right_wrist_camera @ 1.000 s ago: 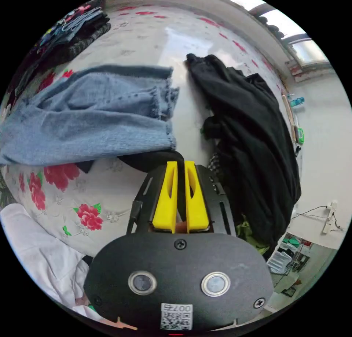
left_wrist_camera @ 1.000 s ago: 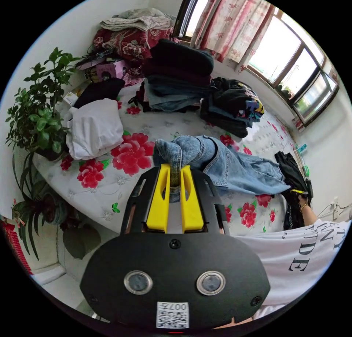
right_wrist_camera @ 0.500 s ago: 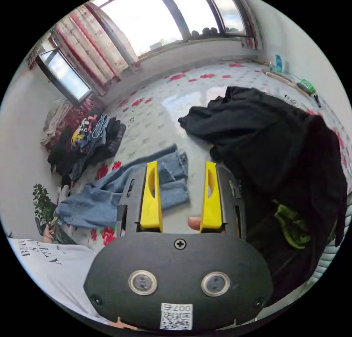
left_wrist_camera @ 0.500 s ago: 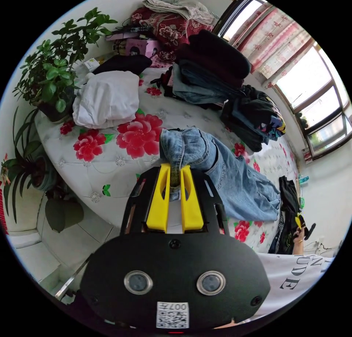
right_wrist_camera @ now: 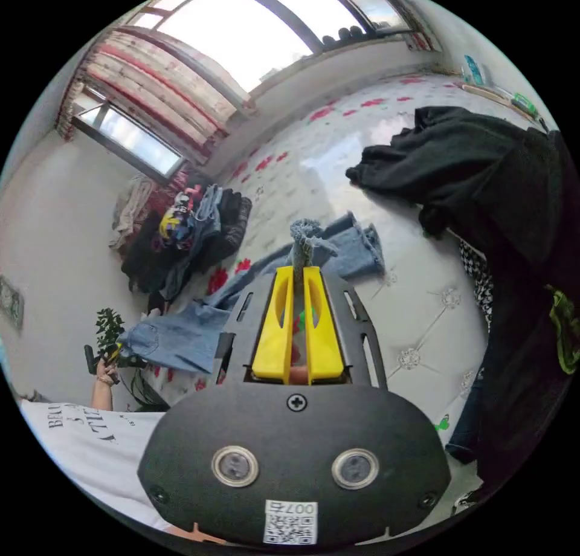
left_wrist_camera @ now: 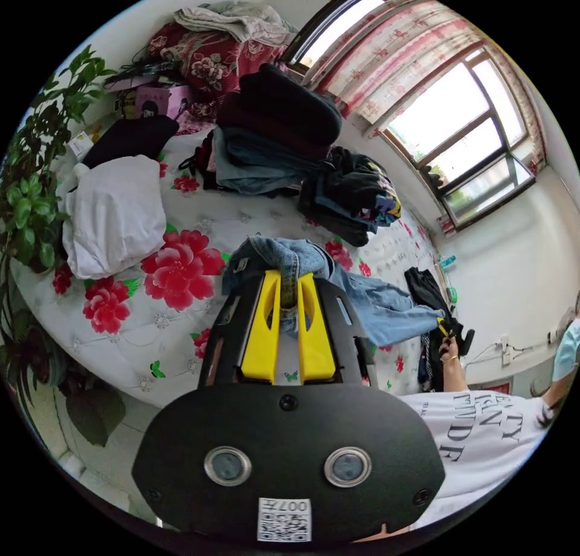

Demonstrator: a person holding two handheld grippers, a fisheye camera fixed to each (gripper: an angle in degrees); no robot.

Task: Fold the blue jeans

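Observation:
The blue jeans (left_wrist_camera: 362, 299) lie stretched across the flowered bed (left_wrist_camera: 181, 326). My left gripper (left_wrist_camera: 289, 281) is shut on the bunched waist end, which stands lifted just above its yellow jaws. In the right gripper view the jeans (right_wrist_camera: 199, 326) run from the person's far hand to my right gripper (right_wrist_camera: 298, 271), which is shut on a frayed leg hem raised off the mattress. The other leg hem (right_wrist_camera: 359, 251) lies flat beside it. The right gripper (left_wrist_camera: 447, 329) also shows far off in the left gripper view, at the jeans' leg end.
Stacks of folded clothes (left_wrist_camera: 272, 139) and a dark pile (left_wrist_camera: 356, 199) sit at the bed's far side, with a white bundle (left_wrist_camera: 115, 214) and a plant (left_wrist_camera: 30, 199) on the left. A black garment heap (right_wrist_camera: 495, 205) lies right beside the jeans' leg hems. Windows with curtains (left_wrist_camera: 423, 78) stand behind.
My right gripper, open above the leg hems half a second ago, has shut on one hem and lifted it. The left gripper keeps its grip on the waist; both cameras shifted.

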